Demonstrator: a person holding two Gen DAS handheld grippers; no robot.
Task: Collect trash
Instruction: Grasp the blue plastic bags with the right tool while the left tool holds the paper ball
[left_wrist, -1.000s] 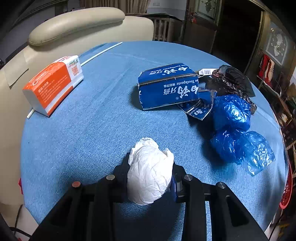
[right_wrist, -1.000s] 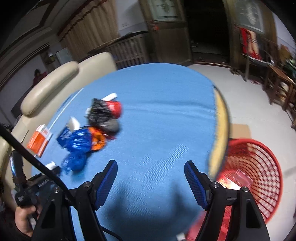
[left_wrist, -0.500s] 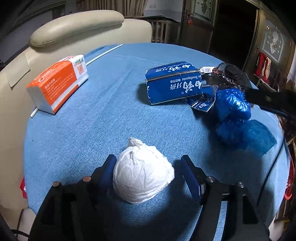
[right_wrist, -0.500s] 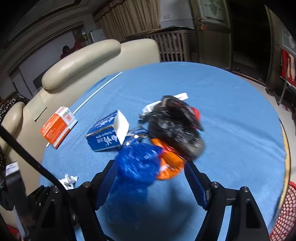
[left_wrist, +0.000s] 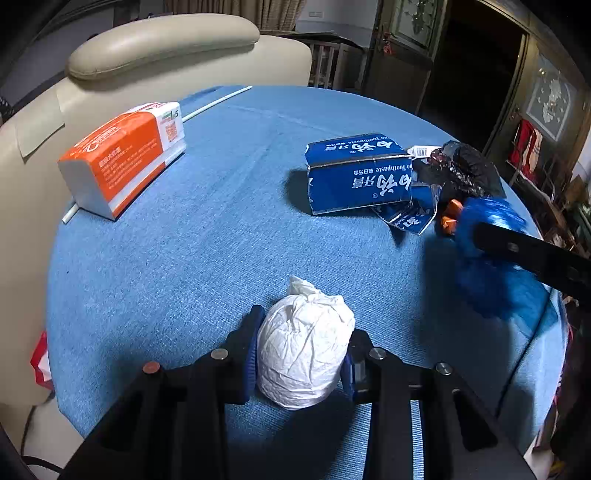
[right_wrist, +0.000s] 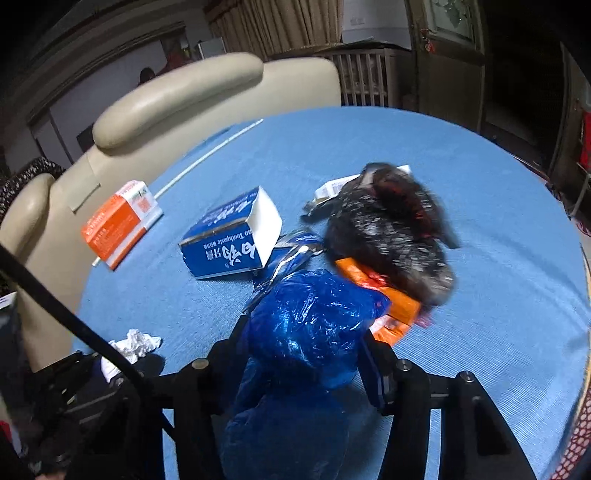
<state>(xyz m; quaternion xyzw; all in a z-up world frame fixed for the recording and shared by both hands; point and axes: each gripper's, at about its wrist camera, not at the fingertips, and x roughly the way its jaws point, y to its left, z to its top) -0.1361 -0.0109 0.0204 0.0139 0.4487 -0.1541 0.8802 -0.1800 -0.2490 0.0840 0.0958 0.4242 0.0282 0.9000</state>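
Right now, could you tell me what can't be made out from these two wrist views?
- Black crumpled bag, right wrist view: motion-blurred, so its contents are unreadable.
- Orange wrapper, right wrist view: mostly hidden under the black bag and blue plastic bag.
- Red basket, right wrist view: cut off by the frame edge.
- Right gripper: the blue bag fills the gap, hiding its pads.
- Blue plastic bag, left wrist view: blurred, crossed by a dark bar.
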